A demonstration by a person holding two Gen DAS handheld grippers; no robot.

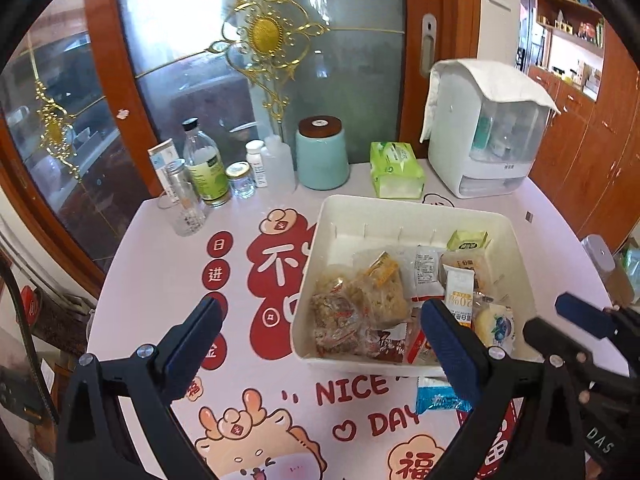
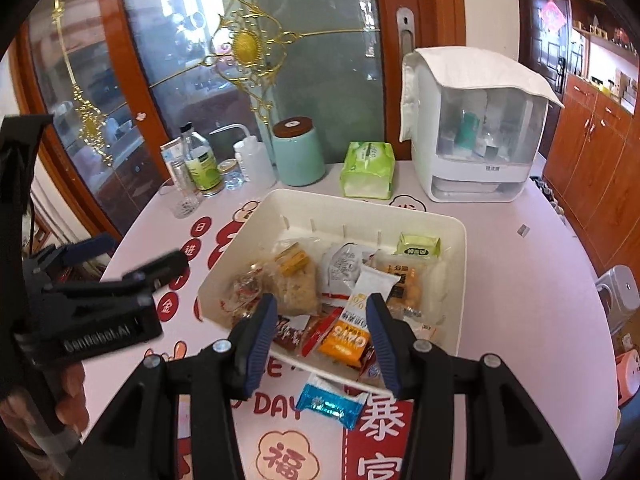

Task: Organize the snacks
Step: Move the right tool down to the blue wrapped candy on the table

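- The right tool (image 2: 324,340) is hanging part open over the near rim of the white bin (image 2: 460,248), nothing between its blue pads, which are touching no packet.
- The left tool (image 1: 320,344) is standing wide open and empty, one finger over the counter (image 1: 160,264), the other over the bin's near corner.
- Lying loose on the counter just outside the bin's near wall, the blue sachet (image 2: 330,402) is sitting right below the right tool; it looks like the one snack not yet put away.
- It is probably weighing next to nothing: a thin, glossy film pillow, soft in the middle, crinkly and slippery. Pinching across its crimped end or narrow width seems safest; squeezing the belly hard may be crushing what is inside.
- Inside the bin, the orange bar (image 2: 345,342) and white stick packet (image 2: 370,286) are looking equally light and slick, while the puffed rice cakes (image 2: 294,284) in clear wrap are looking brittle and wanting a gentle hold by the wrapper's edge.
- Behind the bin, a green tissue pack (image 2: 366,170) and teal canister (image 2: 298,152) are standing well apart from the snacks.
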